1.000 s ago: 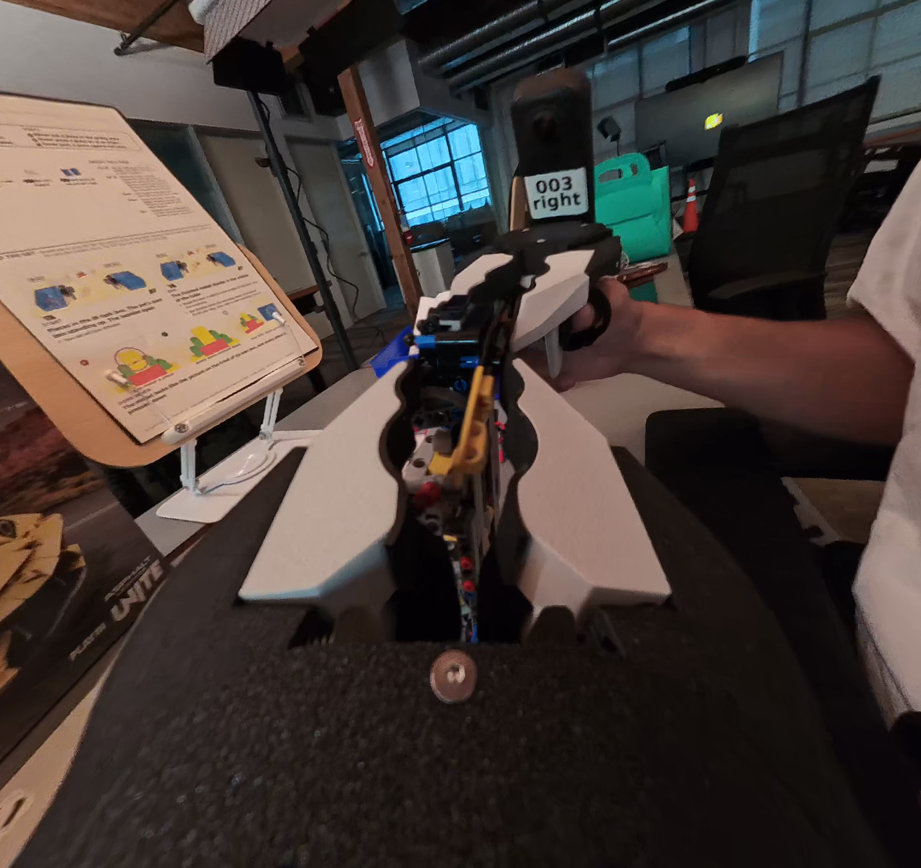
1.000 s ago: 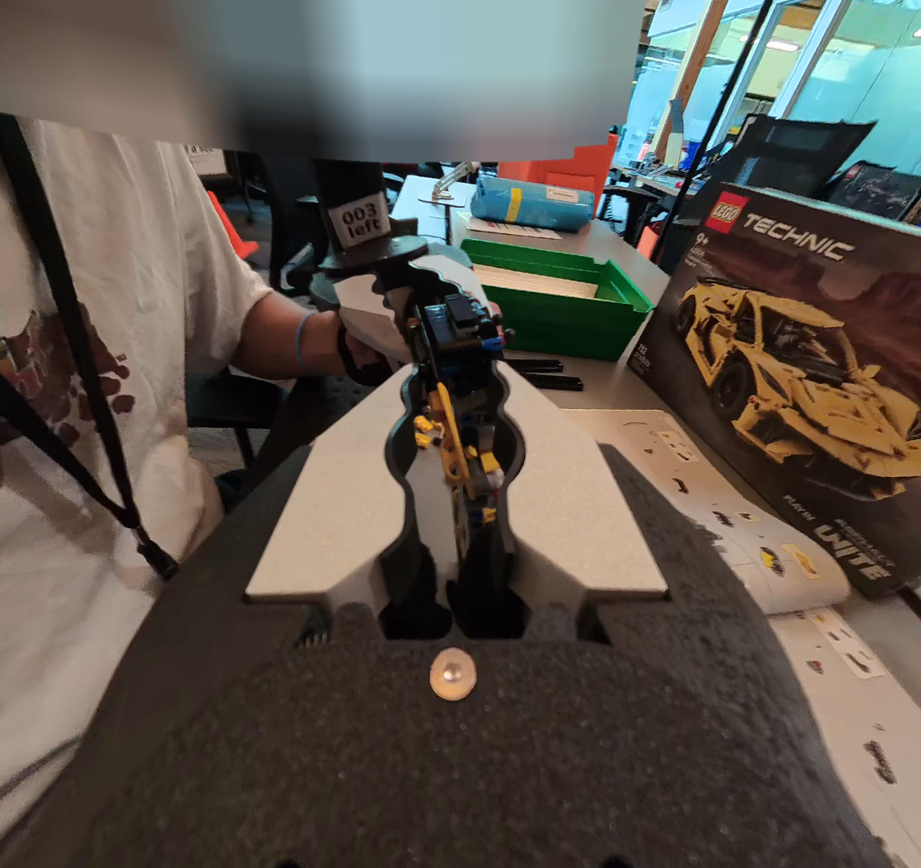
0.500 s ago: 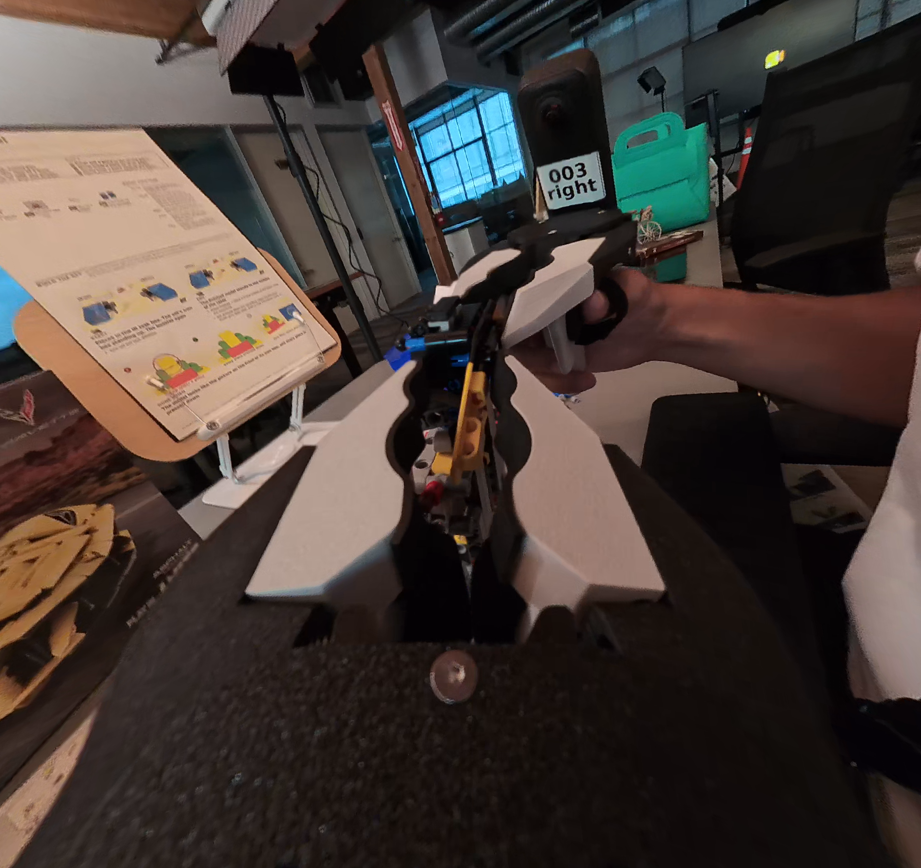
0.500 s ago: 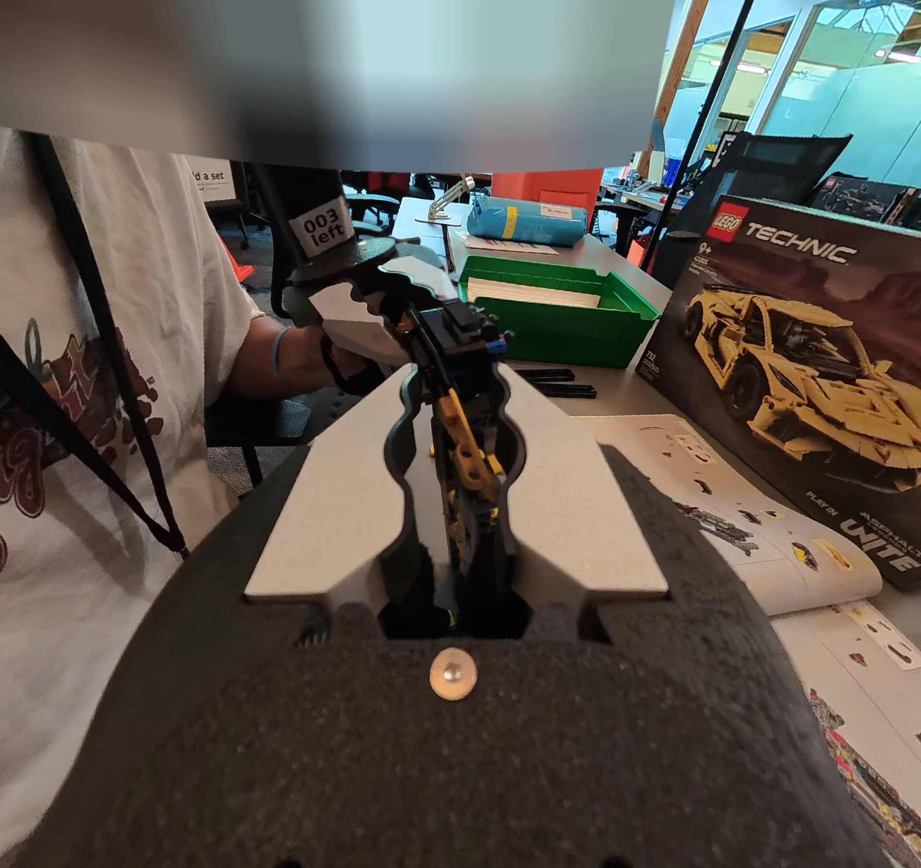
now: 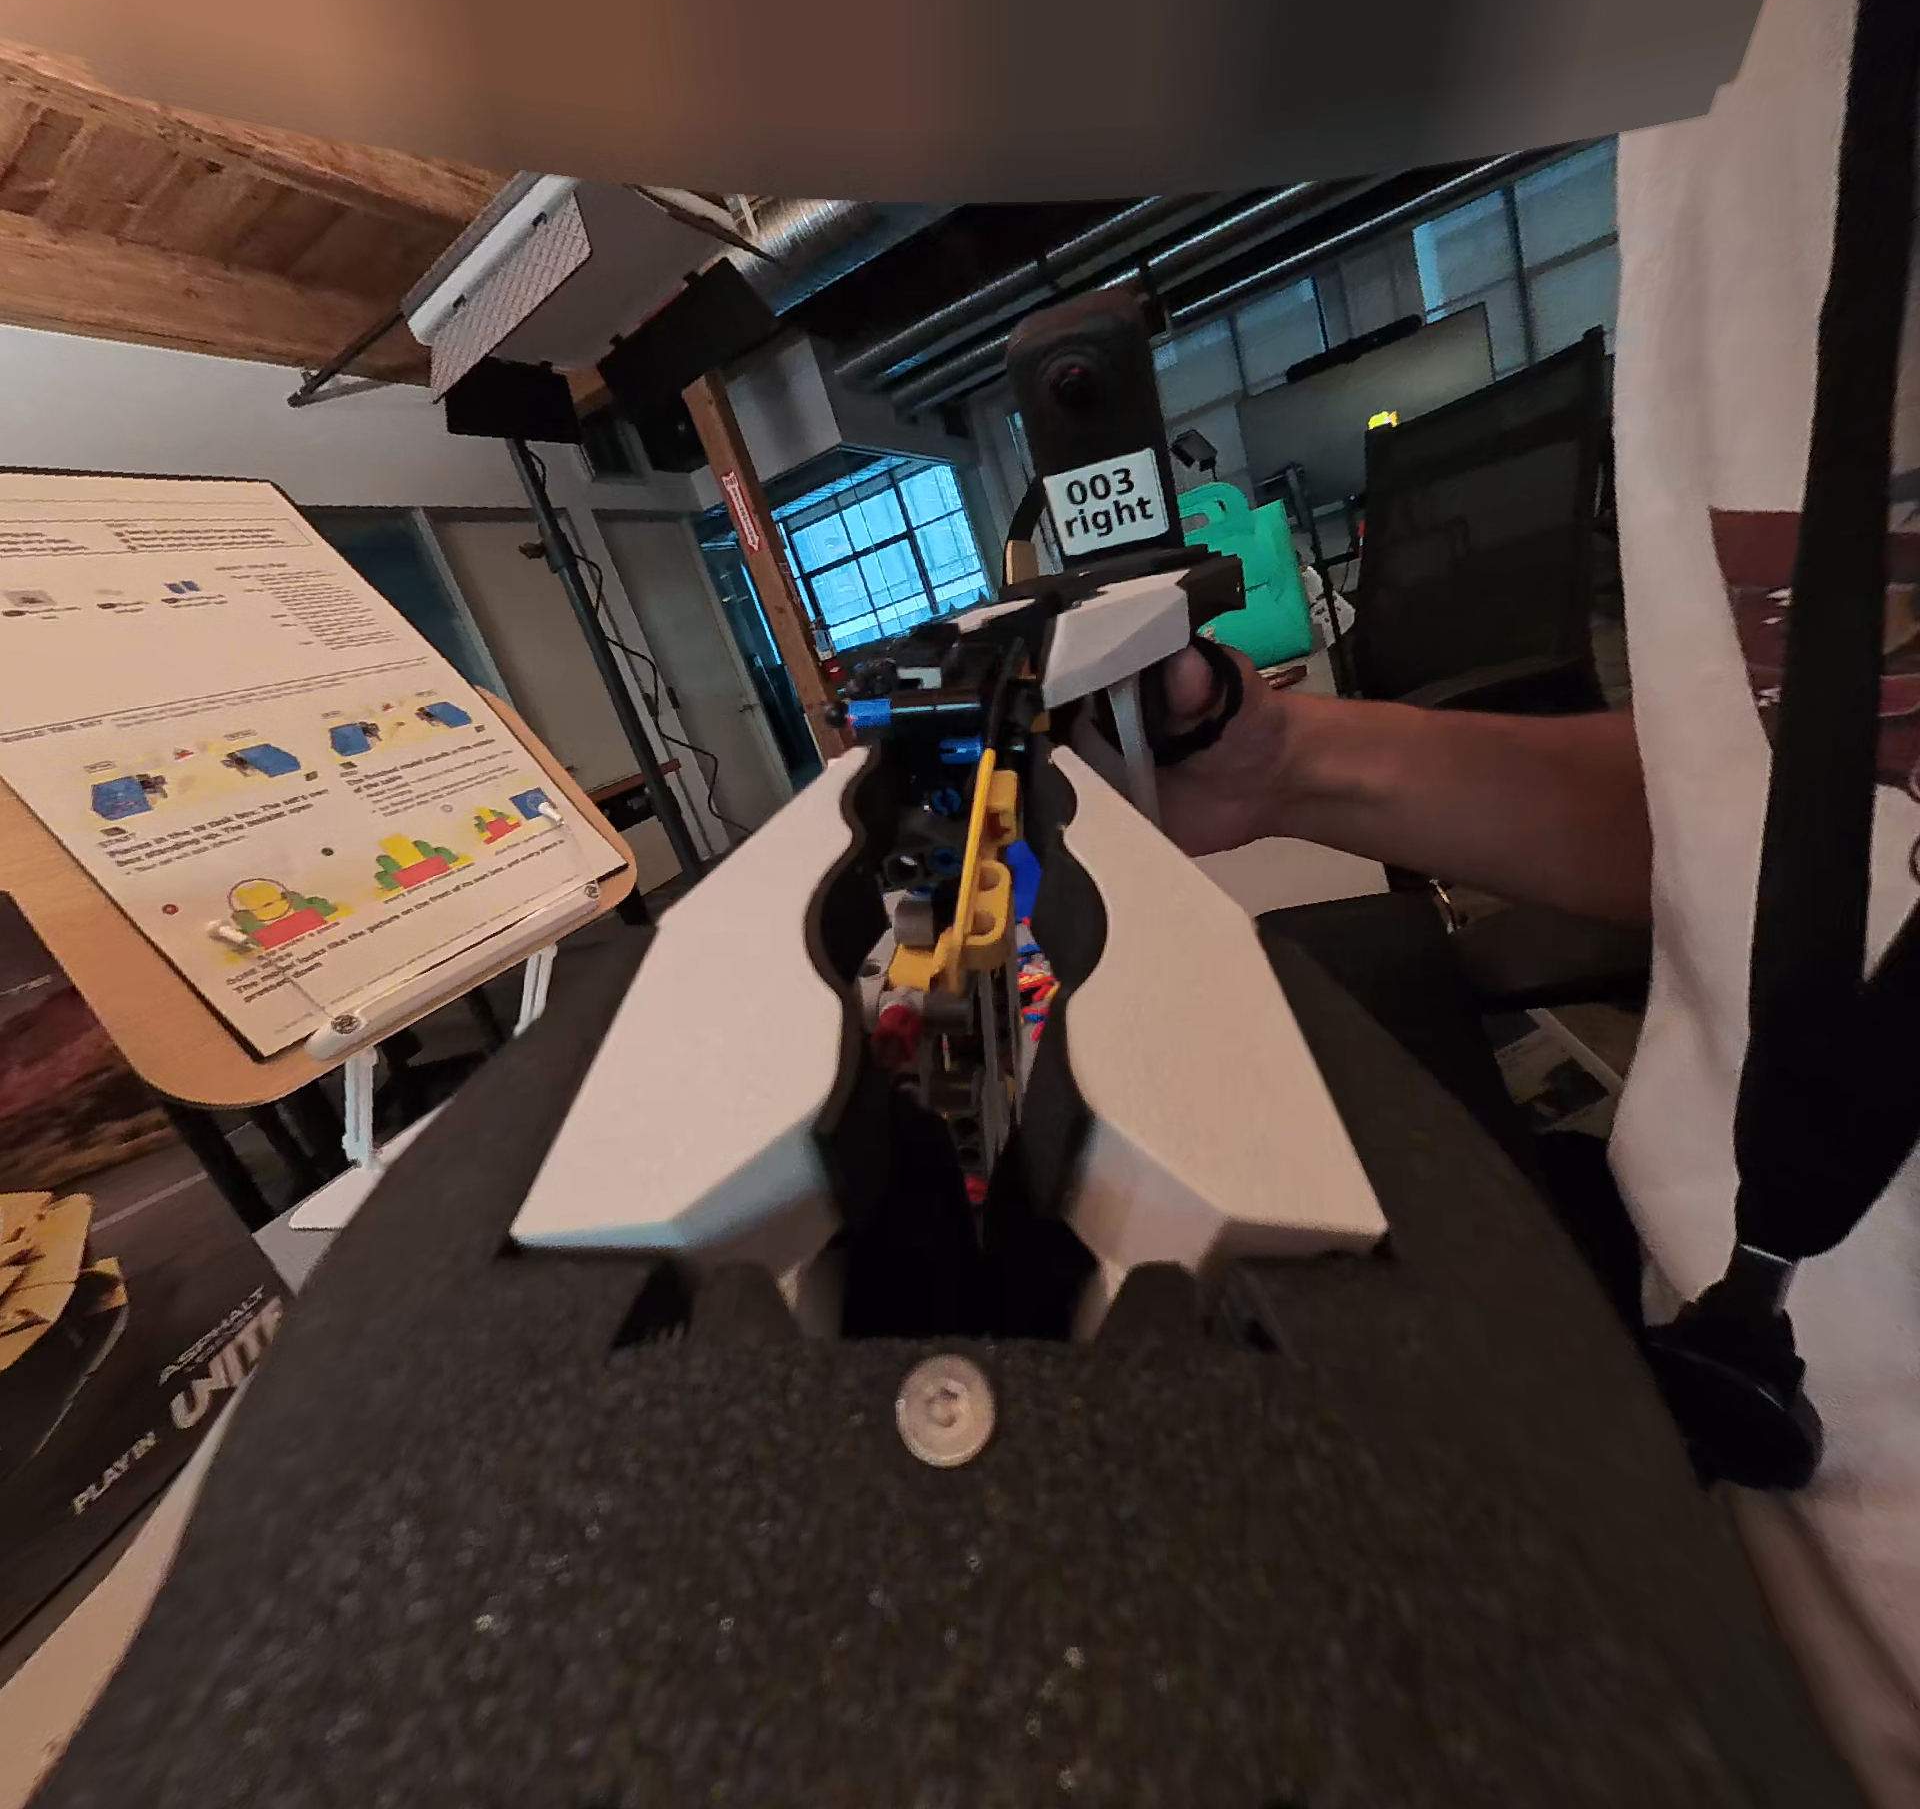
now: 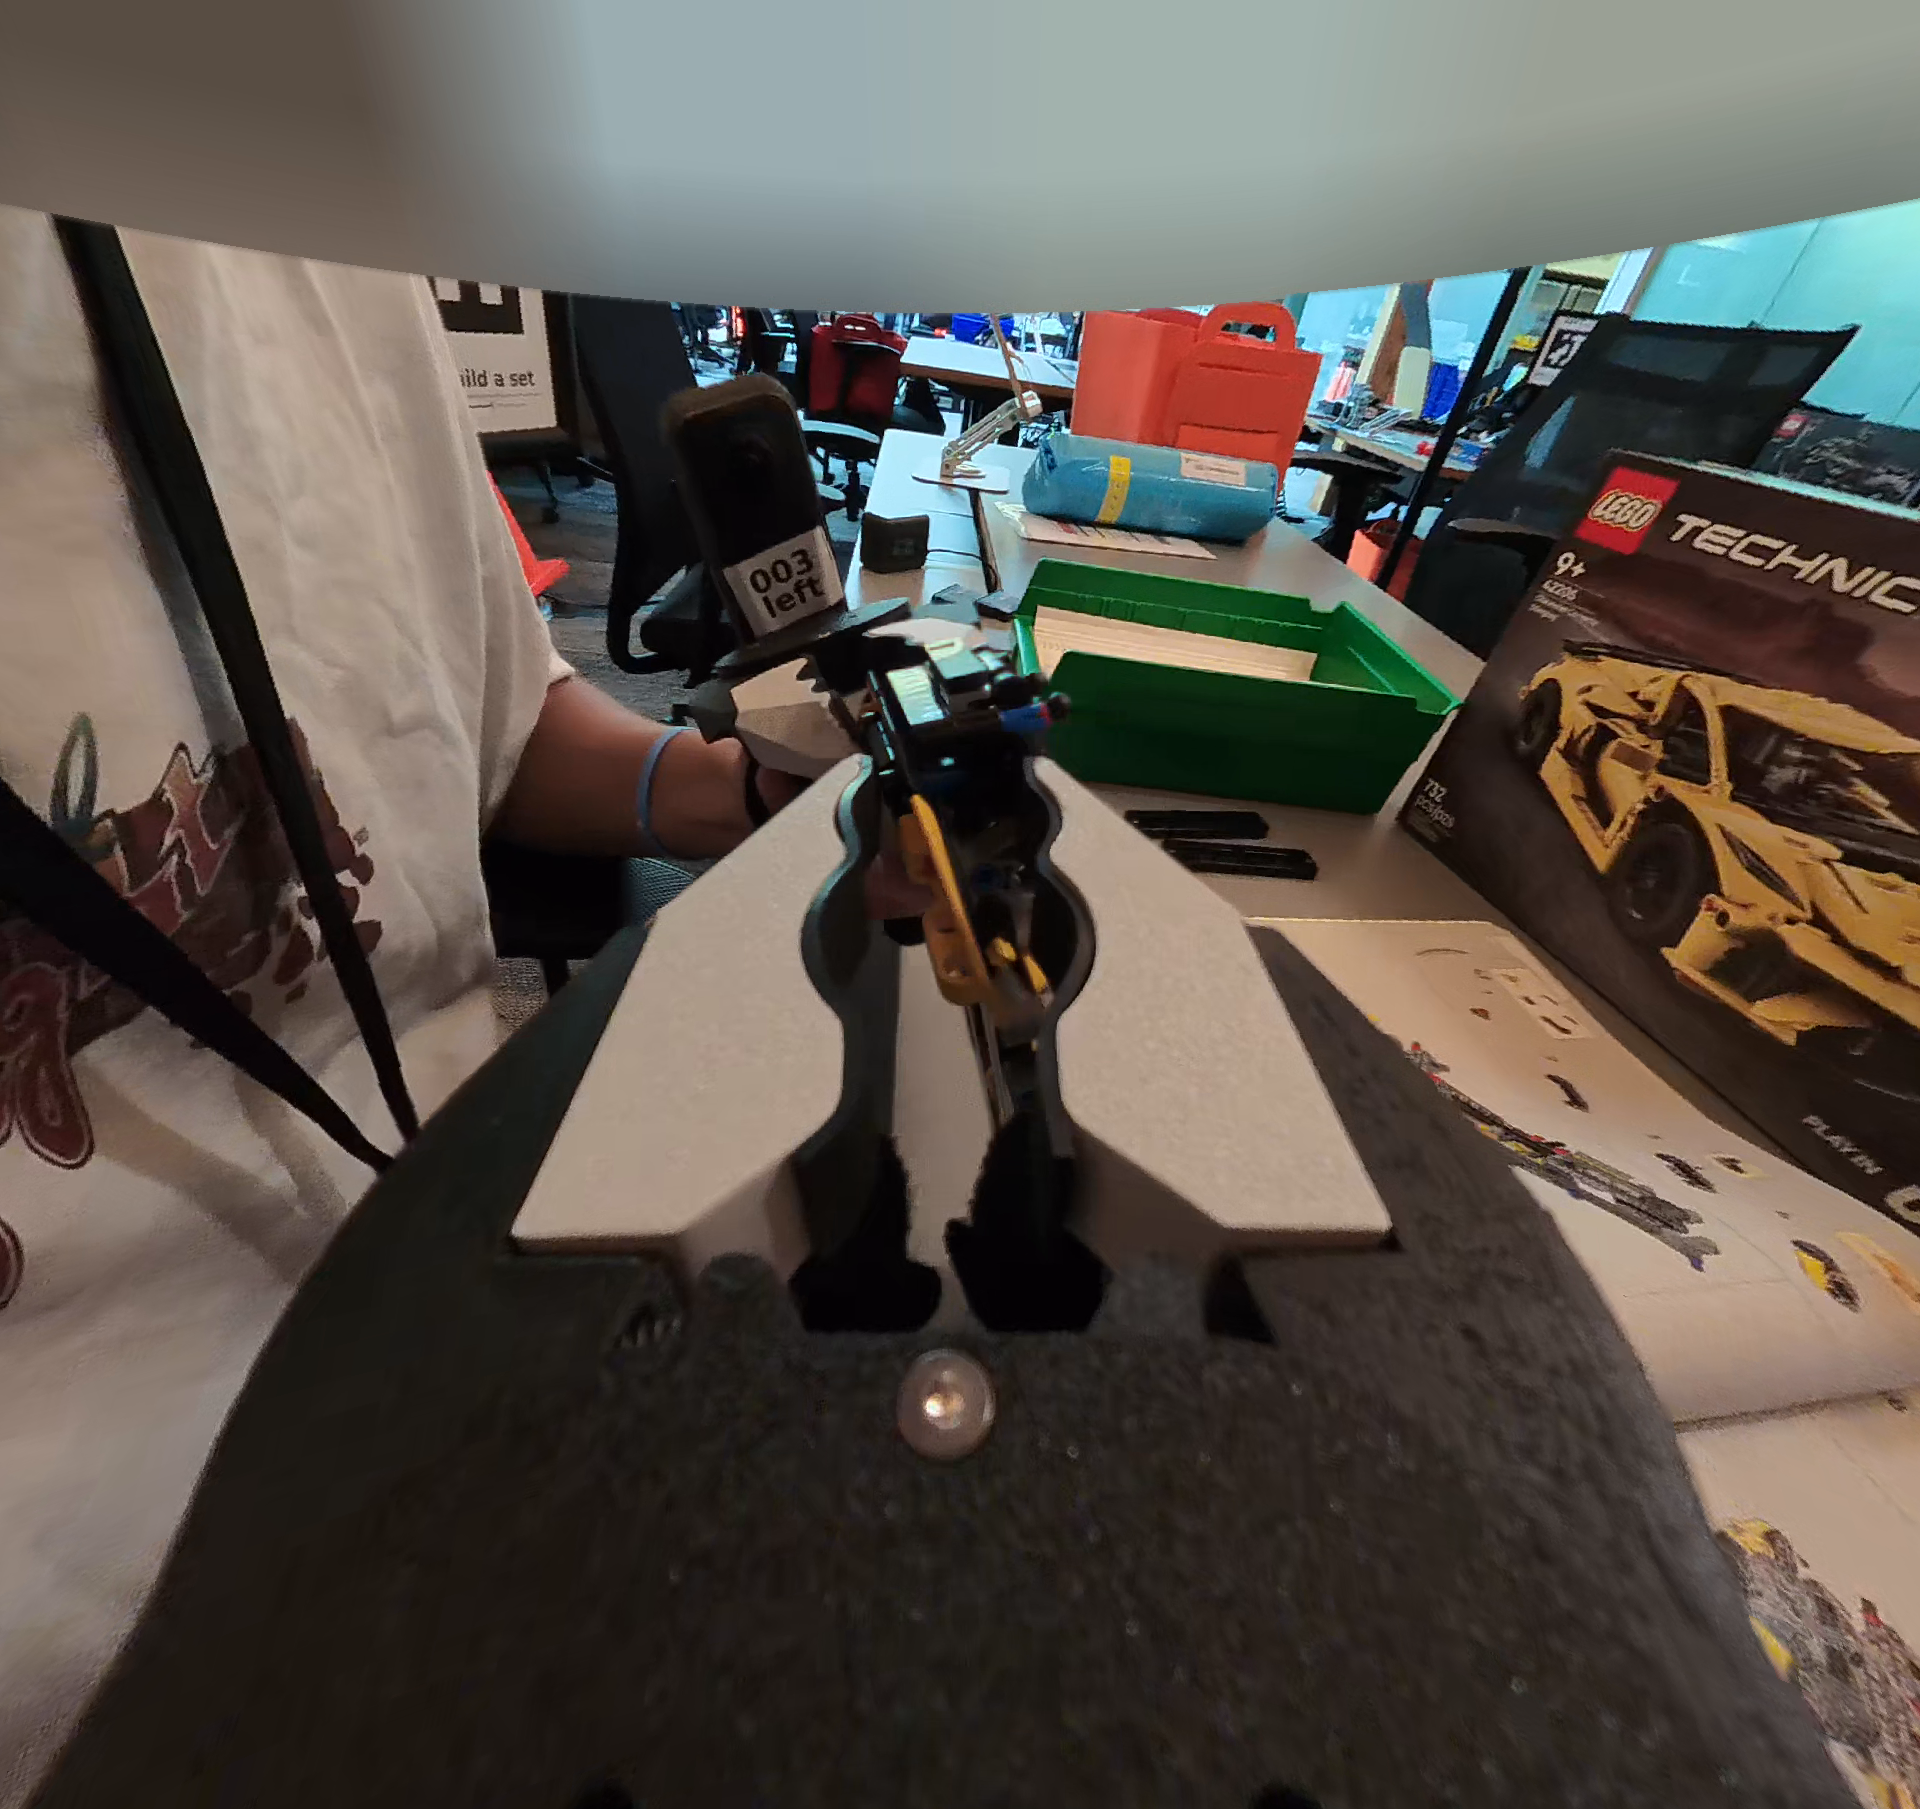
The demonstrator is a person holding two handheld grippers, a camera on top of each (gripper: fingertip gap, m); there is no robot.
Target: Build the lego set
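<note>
Left wrist view: the left gripper [image 5: 951, 824] has its fingers [image 5: 727, 1011] closed around a partly built lego assembly [image 5: 961, 912], held up in the air, off the worktop. The assembly is a narrow stack of black, yellow, grey, red and blue pieces running lengthwise between the fingers, with a yellow beam standing near upright in the middle. At its far end the right gripper [image 5: 940, 694] comes in from the right and meets it; a hand [image 5: 1221, 762] grips the handle. A black camera with a white label sits on top of that gripper. To the left, an instruction sheet [image 5: 260, 741] leans on a tilted wooden stand [image 5: 83, 1011]. The lego box [image 5: 104, 1292] shows at lower left. A white shirt and black strap fill the right edge.

Right wrist view: the right gripper [image 6: 945, 803] is likewise closed on the same lego assembly [image 6: 956, 886], its fingers [image 6: 717, 1053] pressed to either side of the yellow beam and black frame. The left gripper [image 6: 914, 689] holds the assembly's far end, a hand partly hidden behind it, a blue band on the wrist. On the worktop [image 6: 1361, 876] to the right: a green bin [image 6: 1226, 720], two black strips [image 6: 1216, 840] just in front of it, the lego box [image 6: 1704, 793] standing upright, and an open instruction booklet [image 6: 1558, 1136] lying before the box. Farther back, a blue roll [image 6: 1148, 497] and an orange bag [image 6: 1184, 388].
</note>
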